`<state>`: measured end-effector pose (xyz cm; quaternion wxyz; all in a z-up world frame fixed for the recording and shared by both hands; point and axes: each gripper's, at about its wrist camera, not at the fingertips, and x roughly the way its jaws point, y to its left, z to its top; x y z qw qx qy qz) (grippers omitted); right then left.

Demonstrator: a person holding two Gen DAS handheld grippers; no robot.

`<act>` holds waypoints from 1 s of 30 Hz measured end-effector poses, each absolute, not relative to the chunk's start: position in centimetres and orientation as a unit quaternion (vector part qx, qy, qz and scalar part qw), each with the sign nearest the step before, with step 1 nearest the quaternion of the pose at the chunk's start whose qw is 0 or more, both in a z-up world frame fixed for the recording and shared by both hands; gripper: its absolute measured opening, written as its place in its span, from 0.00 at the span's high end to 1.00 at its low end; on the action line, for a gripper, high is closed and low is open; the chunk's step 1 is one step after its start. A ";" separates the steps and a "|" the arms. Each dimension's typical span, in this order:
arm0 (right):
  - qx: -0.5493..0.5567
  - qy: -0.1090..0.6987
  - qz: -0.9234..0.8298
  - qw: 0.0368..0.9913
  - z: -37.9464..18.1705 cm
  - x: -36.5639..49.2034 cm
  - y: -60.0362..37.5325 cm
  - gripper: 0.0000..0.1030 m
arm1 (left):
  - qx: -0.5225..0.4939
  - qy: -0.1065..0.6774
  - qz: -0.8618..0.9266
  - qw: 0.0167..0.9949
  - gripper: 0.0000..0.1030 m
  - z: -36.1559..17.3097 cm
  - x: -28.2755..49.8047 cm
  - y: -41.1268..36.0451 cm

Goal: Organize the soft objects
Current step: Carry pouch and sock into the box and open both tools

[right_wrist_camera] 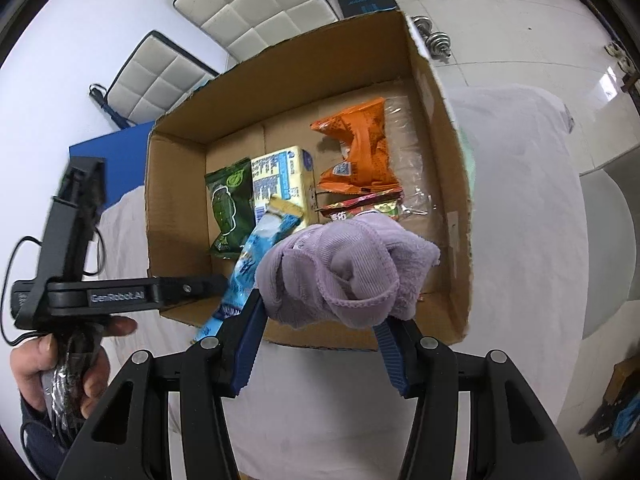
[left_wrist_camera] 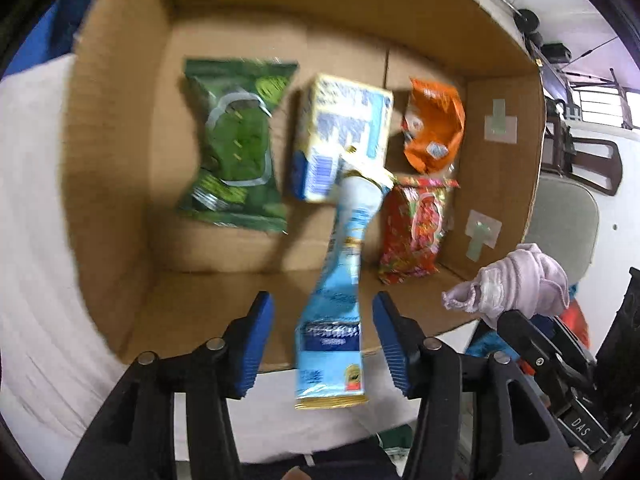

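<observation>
Left view: the left gripper (left_wrist_camera: 324, 344) is spread wide, and a light, crinkly blue packet (left_wrist_camera: 336, 320) hangs loose between its pads over the cardboard box (left_wrist_camera: 116, 160), which holds a green bag (left_wrist_camera: 236, 148), a carton (left_wrist_camera: 344, 136), an orange bag (left_wrist_camera: 434, 128) and a red bag (left_wrist_camera: 416, 228).

Right view: the right gripper (right_wrist_camera: 320, 340) pinches a soft purple cloth (right_wrist_camera: 344, 268) at the box's near rim. It is limp, so best gripped at a thick fold.
</observation>
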<state>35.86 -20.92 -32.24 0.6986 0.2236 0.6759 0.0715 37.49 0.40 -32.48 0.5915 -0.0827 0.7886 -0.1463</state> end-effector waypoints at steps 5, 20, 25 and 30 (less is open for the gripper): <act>0.217 0.682 0.081 0.693 -32.9 36.2 -19.9 0.46 | -0.038 0.754 -0.116 0.645 0.42 -30.6 37.2 1.5; 0.236 0.720 0.117 0.642 -40.0 37.3 -13.3 0.46 | -0.006 0.733 -0.072 0.676 0.39 -31.7 35.6 3.3; 0.227 0.726 0.121 0.638 -41.0 37.8 -11.4 0.41 | -0.003 0.729 -0.058 0.682 0.38 -31.9 35.7 4.5; 0.200 0.738 0.099 0.636 -41.2 37.7 -11.5 0.31 | 0.010 0.716 -0.047 0.696 0.38 -31.3 35.3 4.9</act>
